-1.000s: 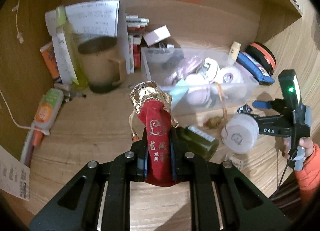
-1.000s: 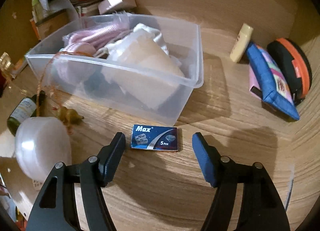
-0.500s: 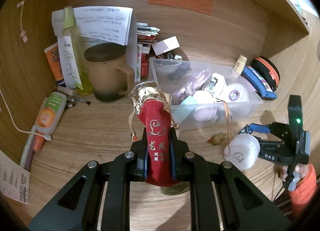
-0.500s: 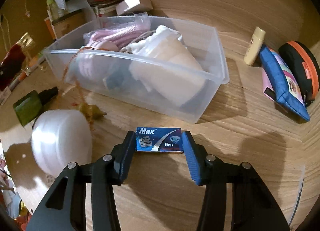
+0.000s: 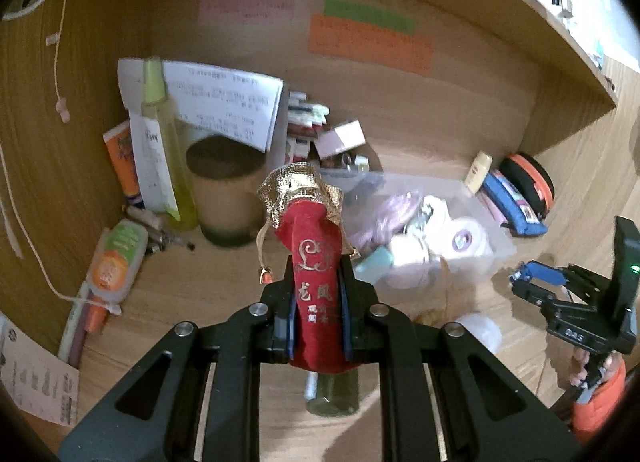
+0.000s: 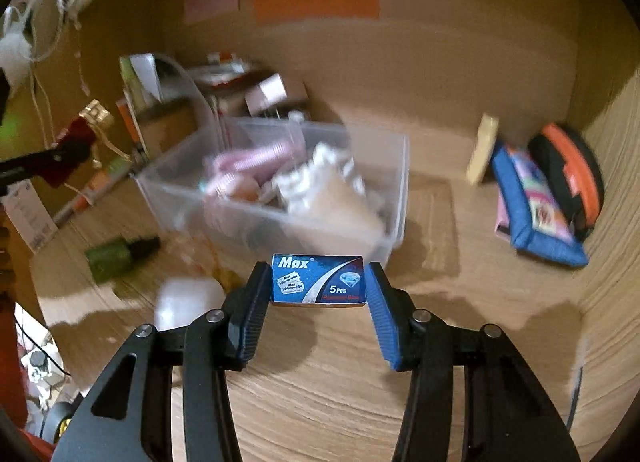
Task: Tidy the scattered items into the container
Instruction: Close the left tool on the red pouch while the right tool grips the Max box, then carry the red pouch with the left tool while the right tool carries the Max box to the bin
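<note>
My left gripper point(image 5: 318, 294) is shut on a red velvet pouch with a gold top point(image 5: 314, 254) and holds it upright above the desk. My right gripper point(image 6: 318, 282) is shut on a small blue Max razor blade box point(image 6: 318, 279), lifted off the desk in front of the clear plastic container point(image 6: 394, 198). The container point(image 5: 496, 238) holds pink and white items and lies ahead and right of the pouch. The right gripper also shows in the left wrist view point(image 5: 532, 282). The pouch also shows at the left of the right wrist view point(image 6: 70, 144).
On the desk lie a green bottle point(image 6: 116, 256), a white round lid point(image 6: 188, 298), a blue pouch point(image 6: 536, 214), an orange-black case point(image 6: 572, 170) and a cream tube point(image 6: 482, 148). A mug point(image 5: 226, 190), a yellow spray bottle point(image 5: 168, 158) and papers stand at back left.
My right gripper closed on the blade box and lifted it off the desk. My left gripper rose with the pouch, away from the green bottle.
</note>
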The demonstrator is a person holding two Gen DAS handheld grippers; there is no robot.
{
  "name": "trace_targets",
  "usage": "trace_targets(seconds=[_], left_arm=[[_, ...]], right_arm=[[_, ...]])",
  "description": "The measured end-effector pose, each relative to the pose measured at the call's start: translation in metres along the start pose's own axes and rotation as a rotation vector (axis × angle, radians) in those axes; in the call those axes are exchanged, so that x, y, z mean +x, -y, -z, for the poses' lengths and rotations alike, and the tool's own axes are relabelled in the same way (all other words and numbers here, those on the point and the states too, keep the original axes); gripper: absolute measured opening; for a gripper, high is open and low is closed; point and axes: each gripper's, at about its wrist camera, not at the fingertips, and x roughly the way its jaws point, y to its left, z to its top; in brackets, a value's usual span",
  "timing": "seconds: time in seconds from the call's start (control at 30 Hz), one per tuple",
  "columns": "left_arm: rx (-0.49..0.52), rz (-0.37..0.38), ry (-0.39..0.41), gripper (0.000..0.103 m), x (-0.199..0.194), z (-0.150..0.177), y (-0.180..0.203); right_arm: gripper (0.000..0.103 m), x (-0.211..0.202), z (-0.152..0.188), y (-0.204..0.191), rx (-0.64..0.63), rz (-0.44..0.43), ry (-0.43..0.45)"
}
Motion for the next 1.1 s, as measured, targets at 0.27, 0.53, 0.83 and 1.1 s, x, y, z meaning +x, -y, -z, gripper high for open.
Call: trace_targets(seconds=[0.27,0.53,0.83,1.1], left_arm=[[0.008,0.051,0.037,0.016,-0.001,-0.023,0.012],[0.017,0.129,0.005,0.016,0.026,-0.037,0.03],[0.022,0.204,-0.096,0.016,0.075,-0.041,0.046],[0.016,0.197,-0.157,0.016,0.109,-0.033,0.042]], right_arm=[[0.044,-0.006,-0.033,-0.013,-0.008,-0.033,0.091],[0.044,0.011,-0.055,-0.023,-0.007,-0.064,0.109],[0.044,0.056,-0.066,-0.03,0.038,-0.092,0.051],[0.044,0.083,-0.062,-0.03,0.061,-0.095,0.007]])
